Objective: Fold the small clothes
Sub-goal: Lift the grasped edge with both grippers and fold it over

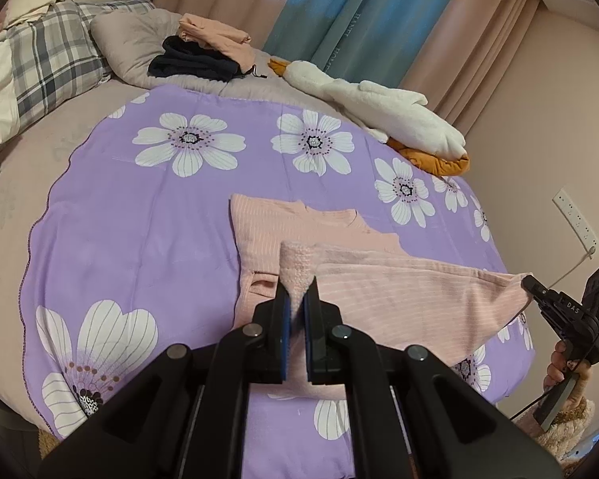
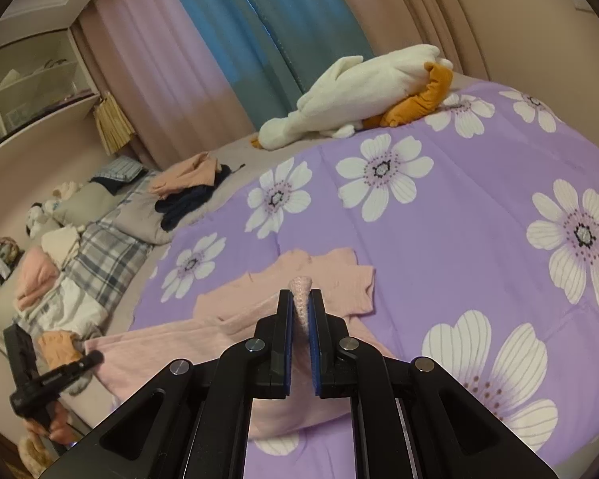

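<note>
On the bed [image 1: 28, 183], under everything, a dusty pink quilted cover, soft and rumpled toward the pillows. Over it a smooth purple sheet [image 1: 147, 219] printed with big white flowers, edge finely stitched, spread nearly flat. Along the far side a long white plush goose [image 1: 383, 107], fleecy, with orange feet, lying against heavy pink and blue curtains [image 1: 339, 12]. Near the head end a checked pillow [image 1: 56, 56] and a loose pile of clothes [image 1: 207, 52], peach over dark navy. In the middle of the sheet a pink top [image 1: 295, 235], ribbed knit with thin pale stripes, upper part lying flat, lower hem lifted off the sheet and stretched in a taut band. Left gripper [image 1: 296, 299], black with blue pads, clamped on a bunched fold of that hem at one end. Right gripper [image 2: 300, 311], same build, pinching a peaked tuft of the knit at the other end, seen from the left camera at the fabric's far corner.
</note>
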Available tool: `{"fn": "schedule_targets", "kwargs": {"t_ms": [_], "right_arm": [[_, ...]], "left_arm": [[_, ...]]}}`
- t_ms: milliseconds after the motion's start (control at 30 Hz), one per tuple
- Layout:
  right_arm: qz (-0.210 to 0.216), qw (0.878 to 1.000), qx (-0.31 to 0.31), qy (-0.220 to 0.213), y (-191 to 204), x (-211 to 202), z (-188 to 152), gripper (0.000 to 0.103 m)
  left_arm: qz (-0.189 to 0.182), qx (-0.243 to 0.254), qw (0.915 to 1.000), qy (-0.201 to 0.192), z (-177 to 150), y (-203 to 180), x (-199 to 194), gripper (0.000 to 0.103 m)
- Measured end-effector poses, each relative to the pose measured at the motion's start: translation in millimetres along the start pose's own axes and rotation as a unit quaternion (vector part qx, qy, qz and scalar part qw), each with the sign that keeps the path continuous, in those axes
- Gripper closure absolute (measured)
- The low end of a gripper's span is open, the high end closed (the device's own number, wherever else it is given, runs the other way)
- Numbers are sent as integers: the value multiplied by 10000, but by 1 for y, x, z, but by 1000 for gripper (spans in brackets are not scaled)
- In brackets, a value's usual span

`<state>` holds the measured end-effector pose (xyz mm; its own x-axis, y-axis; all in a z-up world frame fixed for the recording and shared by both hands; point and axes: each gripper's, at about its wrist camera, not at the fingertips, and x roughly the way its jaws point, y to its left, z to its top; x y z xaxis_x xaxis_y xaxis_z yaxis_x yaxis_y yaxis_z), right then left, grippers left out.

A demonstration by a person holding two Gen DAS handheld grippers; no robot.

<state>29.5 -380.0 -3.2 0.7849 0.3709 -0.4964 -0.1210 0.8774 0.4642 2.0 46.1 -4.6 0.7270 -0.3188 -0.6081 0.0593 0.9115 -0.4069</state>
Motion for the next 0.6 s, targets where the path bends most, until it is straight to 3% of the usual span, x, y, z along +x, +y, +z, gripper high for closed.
{"fn": "schedule_targets", "kwargs": {"t_ms": [600], "right_arm": [[-6,10000,-61,-12,5,7,17,94]], "left_arm": [[-12,13,10000,-94,10,-2,-1,98]]}}
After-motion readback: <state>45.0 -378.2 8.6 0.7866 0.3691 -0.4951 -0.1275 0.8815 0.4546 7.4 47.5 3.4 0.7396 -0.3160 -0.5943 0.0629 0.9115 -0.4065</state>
